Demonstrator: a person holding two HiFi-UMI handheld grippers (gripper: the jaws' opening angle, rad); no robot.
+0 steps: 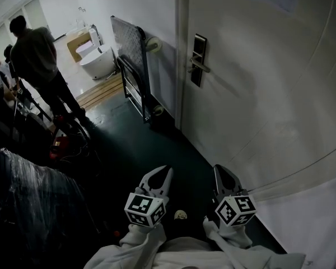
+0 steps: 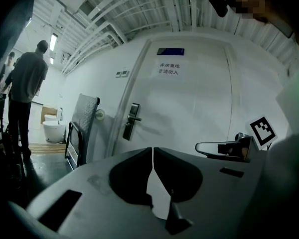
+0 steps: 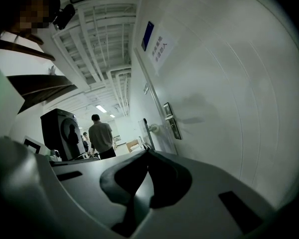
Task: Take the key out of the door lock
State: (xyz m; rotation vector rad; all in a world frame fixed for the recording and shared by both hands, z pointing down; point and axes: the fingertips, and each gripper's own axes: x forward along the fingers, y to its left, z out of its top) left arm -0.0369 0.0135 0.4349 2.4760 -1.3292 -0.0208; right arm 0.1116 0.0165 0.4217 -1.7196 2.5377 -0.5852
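The white door (image 1: 257,94) stands shut on the right, with a dark lock plate and lever handle (image 1: 198,61) far ahead of me. From here I cannot make out a key in the lock. My left gripper (image 1: 167,170) and right gripper (image 1: 218,169) are held low, side by side near my body and well short of the door, both shut and empty. In the left gripper view the lock (image 2: 131,121) shows beyond the shut tips (image 2: 152,149). The right gripper view has the lock (image 3: 171,120) past its shut tips (image 3: 147,151).
A folded trolley (image 1: 133,66) leans on the wall left of the door frame. A person (image 1: 38,58) stands at the far left beside a white tub (image 1: 98,62). A plastic-covered bulk (image 1: 28,206) sits at my left. The floor (image 1: 134,144) is dark green.
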